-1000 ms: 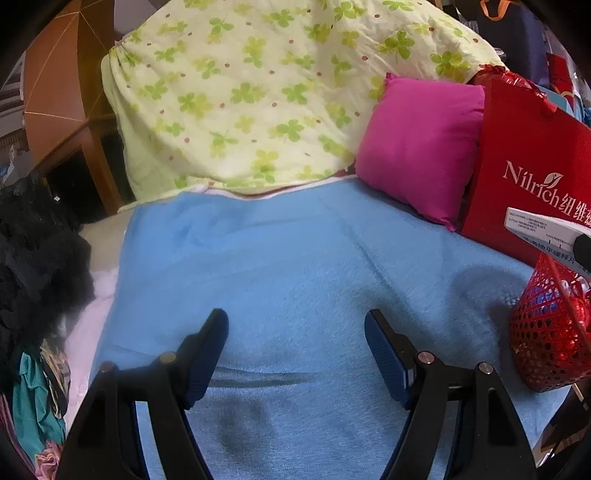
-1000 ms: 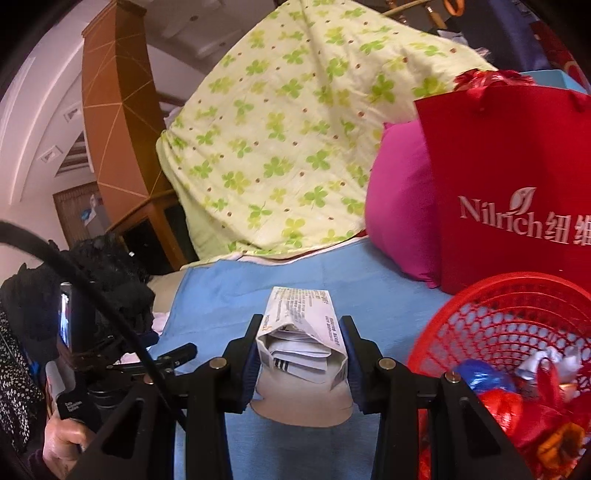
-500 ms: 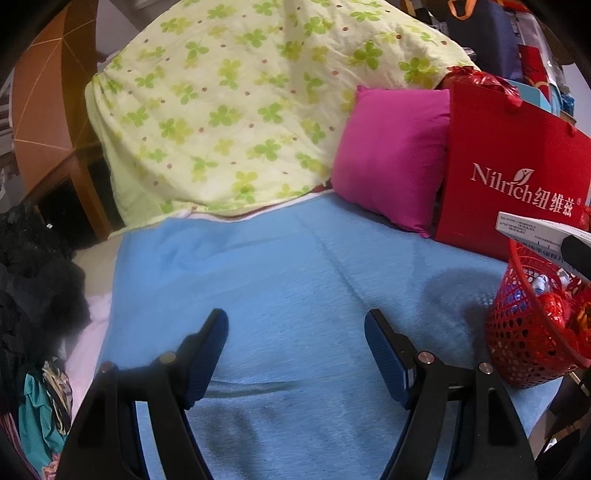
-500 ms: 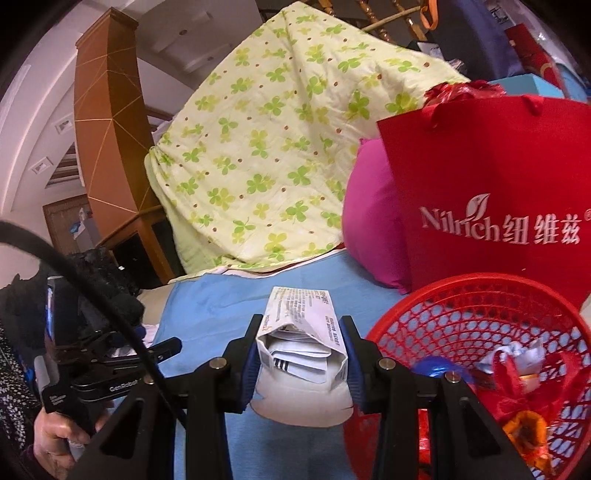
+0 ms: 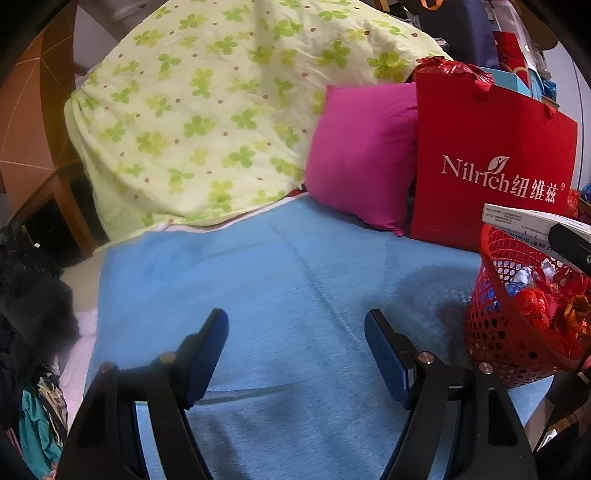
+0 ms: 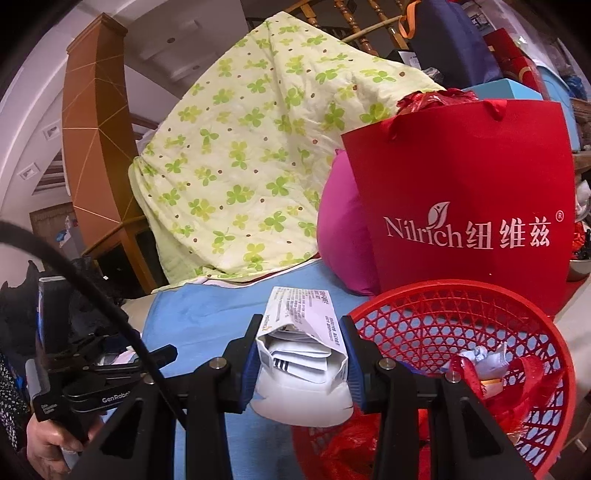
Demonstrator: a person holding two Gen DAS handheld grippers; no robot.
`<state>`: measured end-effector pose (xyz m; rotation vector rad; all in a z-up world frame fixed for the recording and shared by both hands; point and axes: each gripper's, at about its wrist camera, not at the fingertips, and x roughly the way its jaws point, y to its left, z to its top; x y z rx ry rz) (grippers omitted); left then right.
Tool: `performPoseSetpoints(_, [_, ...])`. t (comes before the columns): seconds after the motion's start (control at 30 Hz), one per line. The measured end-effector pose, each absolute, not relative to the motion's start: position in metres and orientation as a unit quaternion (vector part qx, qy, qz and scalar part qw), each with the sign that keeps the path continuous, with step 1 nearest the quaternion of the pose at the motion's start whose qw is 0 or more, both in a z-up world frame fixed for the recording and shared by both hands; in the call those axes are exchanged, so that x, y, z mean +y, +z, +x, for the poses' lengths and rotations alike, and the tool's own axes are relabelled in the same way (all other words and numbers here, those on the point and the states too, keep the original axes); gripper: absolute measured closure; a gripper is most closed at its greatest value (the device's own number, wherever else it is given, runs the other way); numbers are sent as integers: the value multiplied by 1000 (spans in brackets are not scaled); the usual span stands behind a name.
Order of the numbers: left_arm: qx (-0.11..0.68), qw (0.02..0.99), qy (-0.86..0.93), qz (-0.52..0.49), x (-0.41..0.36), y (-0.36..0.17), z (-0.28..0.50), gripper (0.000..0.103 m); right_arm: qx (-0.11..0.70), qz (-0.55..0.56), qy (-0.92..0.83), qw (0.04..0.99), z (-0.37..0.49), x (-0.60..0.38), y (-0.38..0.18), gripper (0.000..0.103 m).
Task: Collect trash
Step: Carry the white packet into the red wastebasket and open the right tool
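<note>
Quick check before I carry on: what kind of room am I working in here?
Most likely a lived-in bedroom or a cluttered living room at home. A blue blanket covers a bed or sofa, with a clover-print quilt and a pink pillow piled at its back, and a red gift bag beside them.

A lived-in home, a bed used as a catch-all.

A blue blanket (image 5: 280, 280) covers the bed, with a clover-print quilt (image 5: 229, 110) heaped at the far end, a pink cushion (image 5: 362, 155) to its right, a red shopping bag (image 5: 491, 147), and wooden stair balusters (image 6: 354, 26) beyond.
</note>
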<state>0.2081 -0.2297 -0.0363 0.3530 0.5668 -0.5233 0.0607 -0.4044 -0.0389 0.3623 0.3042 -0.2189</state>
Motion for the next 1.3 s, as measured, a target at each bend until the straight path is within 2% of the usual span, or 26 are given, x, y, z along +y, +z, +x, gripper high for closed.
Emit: performPoseSetpoints(1.3, [265, 889, -310, 207, -293, -46, 178, 27, 156, 214, -166, 950, 39, -470, -55, 60])
